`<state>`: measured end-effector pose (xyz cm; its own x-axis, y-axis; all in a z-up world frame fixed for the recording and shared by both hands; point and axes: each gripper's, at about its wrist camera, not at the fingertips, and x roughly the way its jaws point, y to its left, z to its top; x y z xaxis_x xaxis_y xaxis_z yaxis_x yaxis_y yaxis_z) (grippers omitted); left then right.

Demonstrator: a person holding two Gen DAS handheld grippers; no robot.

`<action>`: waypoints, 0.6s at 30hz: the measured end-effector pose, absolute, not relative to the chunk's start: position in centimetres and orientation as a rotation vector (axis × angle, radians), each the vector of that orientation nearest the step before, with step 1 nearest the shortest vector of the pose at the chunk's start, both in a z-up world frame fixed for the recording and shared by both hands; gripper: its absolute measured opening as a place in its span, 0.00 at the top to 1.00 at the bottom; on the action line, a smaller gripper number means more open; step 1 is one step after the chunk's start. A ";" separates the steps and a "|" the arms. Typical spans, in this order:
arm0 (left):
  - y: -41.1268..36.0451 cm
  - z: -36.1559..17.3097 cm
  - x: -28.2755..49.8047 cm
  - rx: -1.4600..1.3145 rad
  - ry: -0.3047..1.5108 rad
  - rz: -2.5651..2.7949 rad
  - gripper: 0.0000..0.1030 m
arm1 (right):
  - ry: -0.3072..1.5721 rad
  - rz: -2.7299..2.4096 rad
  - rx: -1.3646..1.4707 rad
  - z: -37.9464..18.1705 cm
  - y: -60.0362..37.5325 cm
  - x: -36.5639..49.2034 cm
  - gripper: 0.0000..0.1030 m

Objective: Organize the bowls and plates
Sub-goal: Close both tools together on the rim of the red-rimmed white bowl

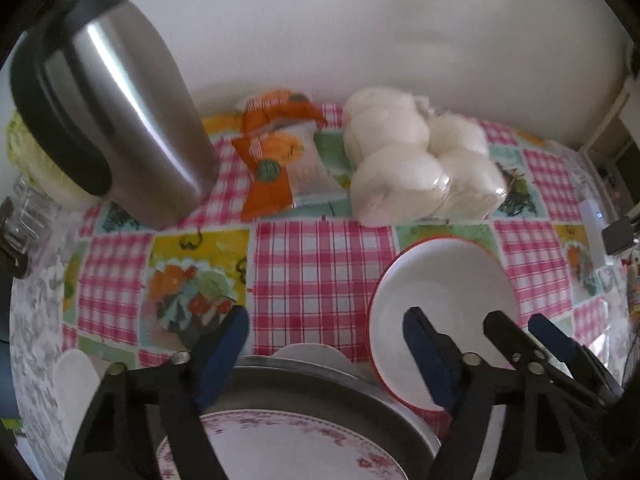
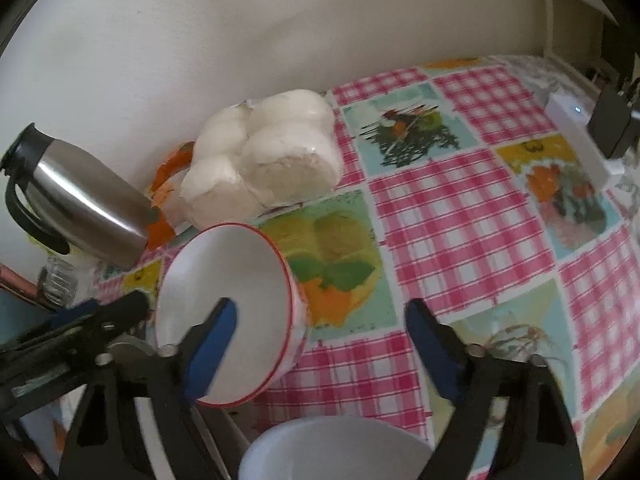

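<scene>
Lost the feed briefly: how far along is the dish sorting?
Done: the floral plate sits in the metal pan. In hand: nothing gripped; left gripper and right gripper are open beside the tilted red-rimmed bowl. Left: that bowl and the plain white bowl.

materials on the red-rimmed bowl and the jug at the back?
Red-rimmed bowl: looks like glazed ceramic or melamine, smooth white with a thin red edge; can't tell which. Jug: brushed stainless steel body with a bright streak of reflection, black plastic-looking handle and top.
</scene>
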<state>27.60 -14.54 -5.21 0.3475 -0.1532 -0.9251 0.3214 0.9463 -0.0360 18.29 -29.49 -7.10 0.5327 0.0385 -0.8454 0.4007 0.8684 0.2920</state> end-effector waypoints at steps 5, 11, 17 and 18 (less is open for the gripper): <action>-15.2 -7.2 28.0 0.146 1.227 -0.330 0.47 | 1.002 -0.197 0.495 -7.8 -28.9 18.9 0.53; -15.8 -8.8 28.4 0.087 1.278 -0.355 0.75 | 1.029 -0.181 0.518 -9.1 -28.4 19.5 0.74; -17.3 -9.2 28.1 0.122 1.273 -0.378 0.92 | 1.042 -0.167 0.518 -9.6 -28.0 19.9 0.76; -17.4 -9.2 28.1 0.123 1.267 -0.381 0.92 | 1.042 -0.167 0.518 -9.7 -28.0 19.9 0.77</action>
